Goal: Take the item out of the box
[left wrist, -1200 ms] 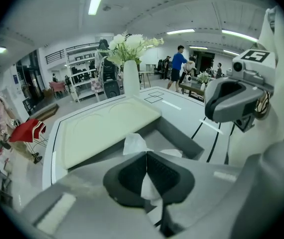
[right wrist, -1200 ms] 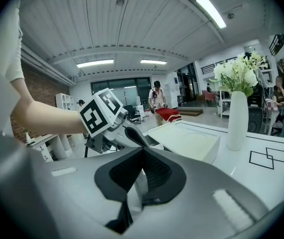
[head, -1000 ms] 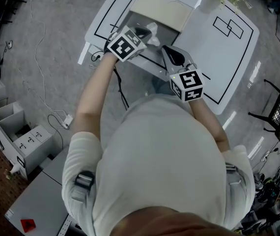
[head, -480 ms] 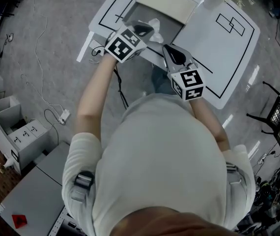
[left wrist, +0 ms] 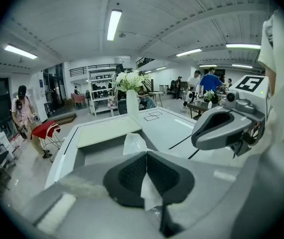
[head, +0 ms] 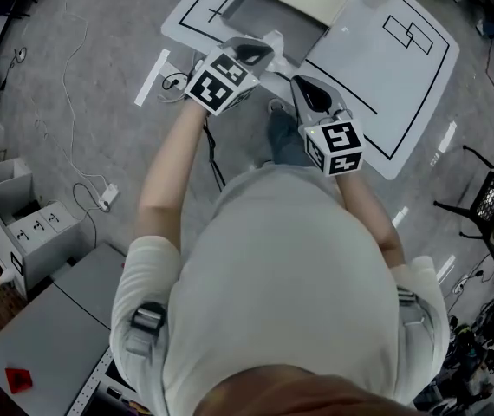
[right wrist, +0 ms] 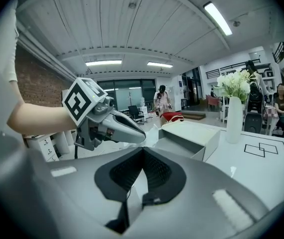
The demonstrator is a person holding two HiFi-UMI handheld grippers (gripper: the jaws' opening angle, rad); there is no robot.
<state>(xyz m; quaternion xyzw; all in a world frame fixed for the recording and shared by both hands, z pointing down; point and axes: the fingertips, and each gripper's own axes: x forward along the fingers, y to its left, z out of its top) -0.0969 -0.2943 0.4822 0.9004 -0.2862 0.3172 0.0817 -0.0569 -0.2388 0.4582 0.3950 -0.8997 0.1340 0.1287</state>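
My left claw (left wrist: 146, 154) is clamped on a thin, crinkled white bag (left wrist: 133, 143), nipped between ribbed black pads just above the near rim of the open grey box (left wrist: 107, 152). My right claw (right wrist: 143, 151) is closed and empty, over the glossy white surface (right wrist: 254, 158) marked with black outlines.
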